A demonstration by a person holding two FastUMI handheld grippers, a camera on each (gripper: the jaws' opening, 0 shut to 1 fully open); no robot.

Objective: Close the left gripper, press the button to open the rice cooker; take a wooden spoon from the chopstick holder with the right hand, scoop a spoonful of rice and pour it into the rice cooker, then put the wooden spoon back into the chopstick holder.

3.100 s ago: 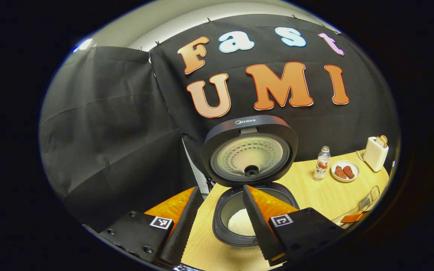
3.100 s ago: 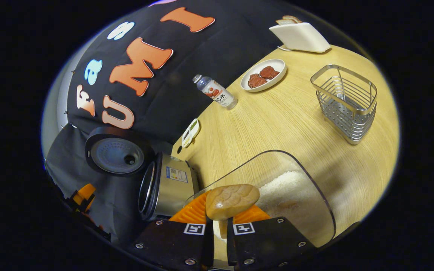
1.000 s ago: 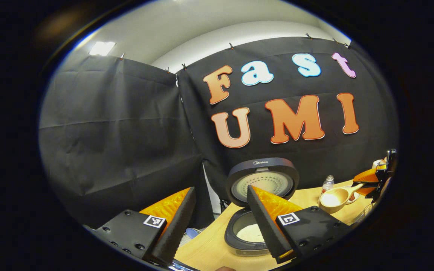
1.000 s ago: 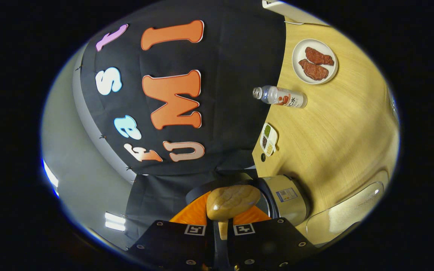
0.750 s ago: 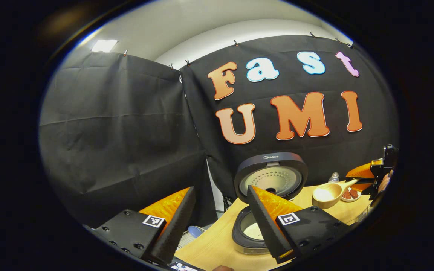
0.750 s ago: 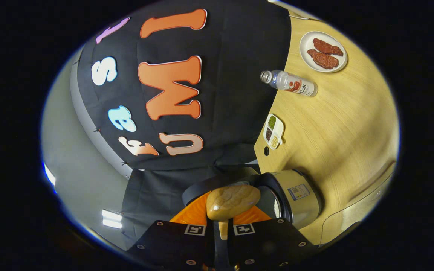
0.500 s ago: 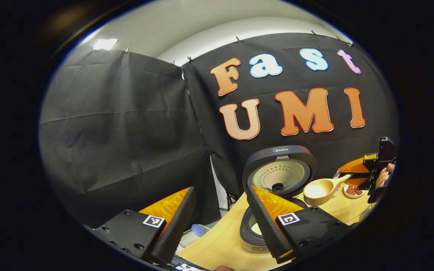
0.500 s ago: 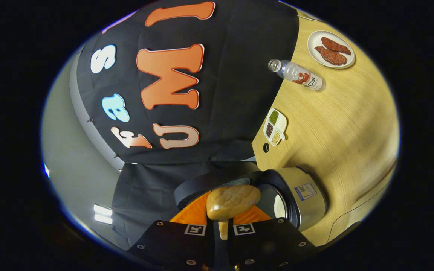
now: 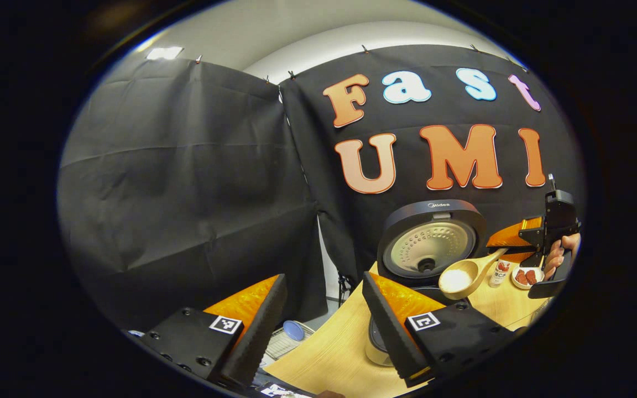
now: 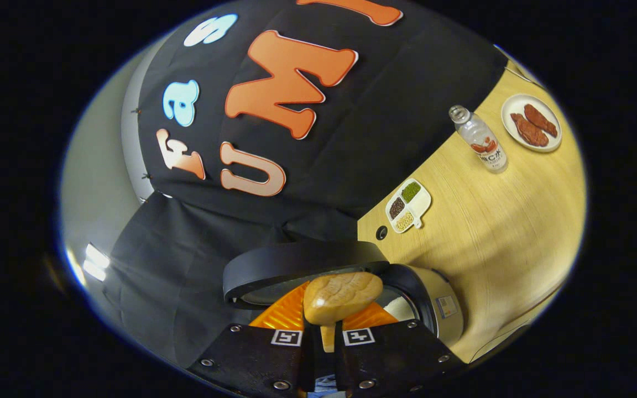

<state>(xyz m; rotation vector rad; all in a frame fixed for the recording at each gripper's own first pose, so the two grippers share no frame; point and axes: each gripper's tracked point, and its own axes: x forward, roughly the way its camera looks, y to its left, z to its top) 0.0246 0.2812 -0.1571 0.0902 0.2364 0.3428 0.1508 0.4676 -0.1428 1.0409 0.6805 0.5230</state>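
Note:
The rice cooker [image 9: 432,243] stands on the wooden table [image 9: 329,354] with its lid raised; its pot sits behind my left gripper's right finger. My left gripper [image 9: 324,304] is open, held low and left of the cooker, empty. The wooden spoon [image 9: 465,276] holds white rice in its bowl and hangs just above the cooker's open pot. My right gripper [image 9: 517,243], held by a hand, is shut on the spoon's handle. In the right gripper view the spoon's bowl [image 10: 342,297] shows from its back, over the cooker [image 10: 407,304], with my right gripper [image 10: 322,331] clamped on the handle.
A small bottle [image 10: 480,141] and a plate of red meat [image 10: 531,130] stand at the table's far side. A little divided dish of grains [image 10: 408,205] lies near the wall behind the cooker. A rack with a blue item [image 9: 291,337] sits below the table's left end.
The right gripper has carried the rice-filled spoon leftward to above the cooker's pot and begun rolling it. The left gripper has drifted left and back from the cooker.

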